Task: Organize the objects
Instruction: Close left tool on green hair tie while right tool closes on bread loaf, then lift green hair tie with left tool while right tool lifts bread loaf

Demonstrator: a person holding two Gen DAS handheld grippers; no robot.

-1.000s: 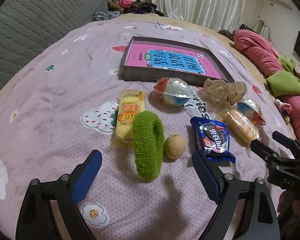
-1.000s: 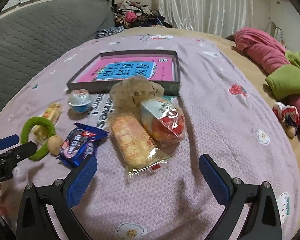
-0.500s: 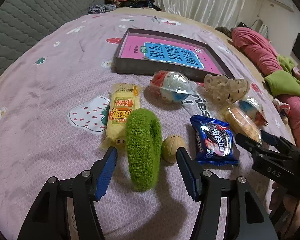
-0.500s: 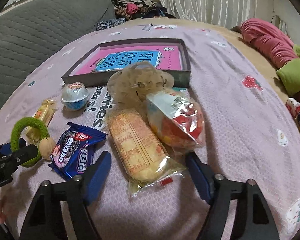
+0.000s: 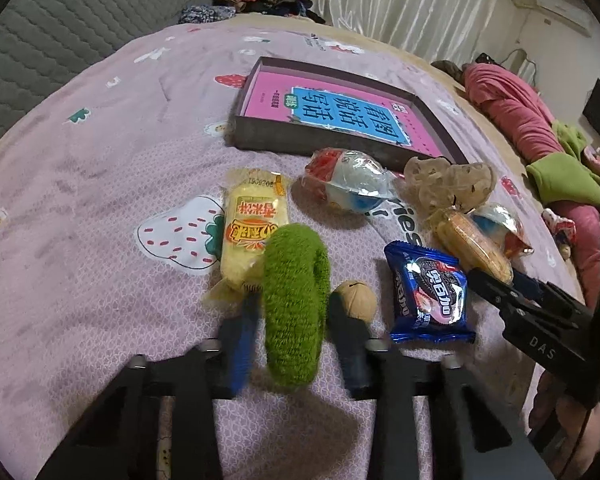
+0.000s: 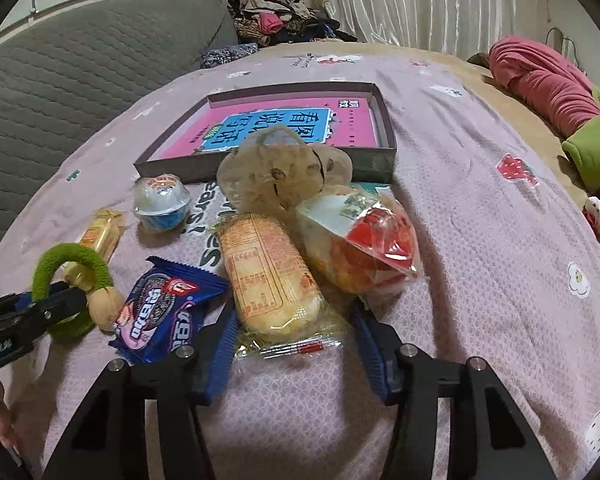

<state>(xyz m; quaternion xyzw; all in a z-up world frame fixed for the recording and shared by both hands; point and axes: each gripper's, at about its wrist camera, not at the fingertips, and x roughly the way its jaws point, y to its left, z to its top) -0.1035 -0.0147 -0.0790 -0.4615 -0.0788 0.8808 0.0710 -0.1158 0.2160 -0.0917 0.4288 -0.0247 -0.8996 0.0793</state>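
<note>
Left gripper (image 5: pixel 292 320), jaws just closing, pinches the green terry ring (image 5: pixel 294 304) on the bed (image 5: pixel 100 184); right gripper (image 6: pixel 296 332), also closing, brackets the yellow cracker packet (image 6: pixel 268 276), contact unclear.

Both views were fisheye cameras riding on the hand-held grippers, each looking forward and steeply down along its fingers at the pink bedsheet (image 5: pixel 100 184), close to the nearest items. The left wrist view sat low over the green scrunchie (image 5: pixel 294 304); the right wrist view sat beside it, over the wrapped rice cracker (image 6: pixel 266 276). Both faced the curtain (image 6: pixel 412 0) and shared the Oreo packet (image 5: pixel 430 294), the shallow box (image 6: pixel 180 168) and each other's gripper at the frame edge.
</note>
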